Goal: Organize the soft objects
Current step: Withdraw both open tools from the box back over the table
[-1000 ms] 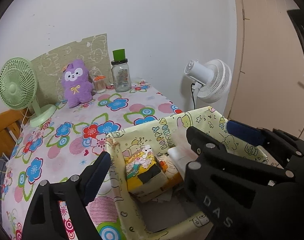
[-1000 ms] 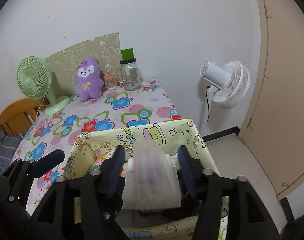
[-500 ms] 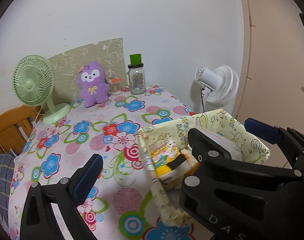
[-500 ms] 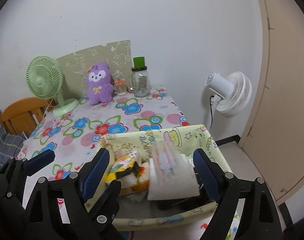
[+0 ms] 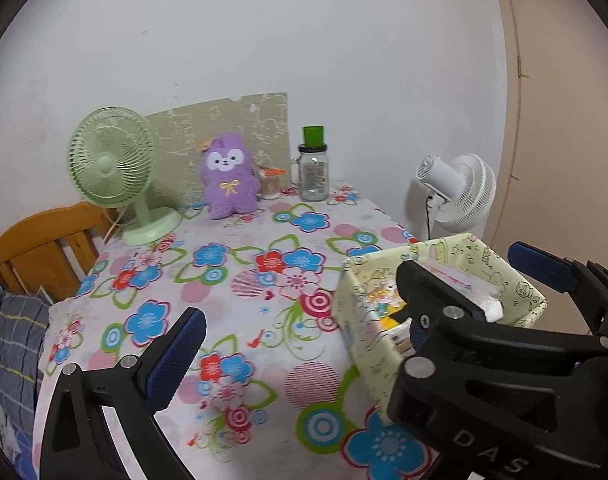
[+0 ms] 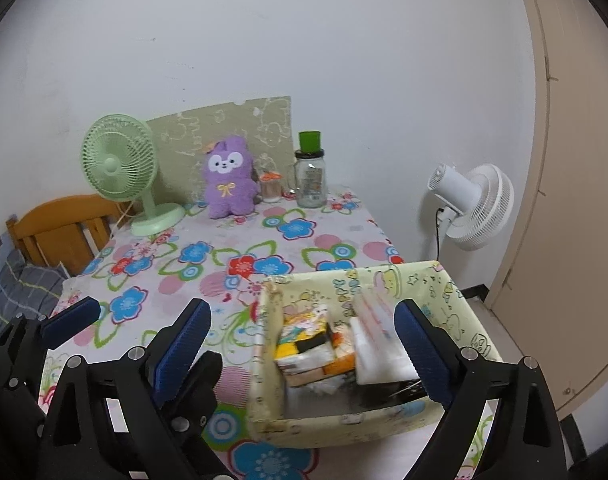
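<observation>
Two grippers in view, both with jaws spread wide and nothing between them. We note the right gripper (image 6: pixel 304 344) held above the near end of the table (image 6: pixel 224 248), its right finger over the yellow fabric bin (image 6: pixel 343 420), its left finger over the floral cloth. The left gripper (image 6: pixel 70 318) sits just to its left, also over the cloth. Inside the bin we see a white tissue pack (image 6: pixel 377 340) leaning upright against the right side, and beside it a yellow-and-orange packet (image 6: pixel 304 336) with smaller packets beneath. At the far end, well apart from the bin: a purple plush toy (image 6: pixel 227 178), a green desk fan (image 6: pixel 120 172), a glass jar (image 6: pixel 311 180). A white fan (image 6: pixel 475 204) stands off the table to the right
</observation>
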A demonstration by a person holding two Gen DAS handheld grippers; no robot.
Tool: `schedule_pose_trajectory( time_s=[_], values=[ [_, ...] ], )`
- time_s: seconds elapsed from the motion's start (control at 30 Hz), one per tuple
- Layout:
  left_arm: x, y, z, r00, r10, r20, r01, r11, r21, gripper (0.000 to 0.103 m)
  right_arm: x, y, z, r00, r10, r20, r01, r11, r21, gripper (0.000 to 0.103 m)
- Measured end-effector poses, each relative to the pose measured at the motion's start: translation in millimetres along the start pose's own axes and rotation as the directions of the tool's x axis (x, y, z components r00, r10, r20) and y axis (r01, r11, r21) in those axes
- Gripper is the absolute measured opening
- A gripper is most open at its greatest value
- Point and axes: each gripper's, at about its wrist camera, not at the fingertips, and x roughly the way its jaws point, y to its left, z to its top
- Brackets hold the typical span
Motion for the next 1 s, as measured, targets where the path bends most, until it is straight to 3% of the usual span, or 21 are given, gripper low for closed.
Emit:
schedule_pose_trajectory(
  time_s=[0.5, 1.0],
  values=[
    [-35, 61, -13, 0.994, 0.101, 0.05, -0.095, 0.99, -0.103, 0.103, -25, 42, -1, 0.997, 0.058, 0.05, -0.057, 0.998, -0.03, 0.099],
    [-69, 96, -22, 0.98, 0.167, 0.104, -0.149, 0.975, -0.164, 0.103, -51, 54, -2, 0.992, 0.071, 0.101, -0.068, 0.997, -0.033, 0.102]
  ],
)
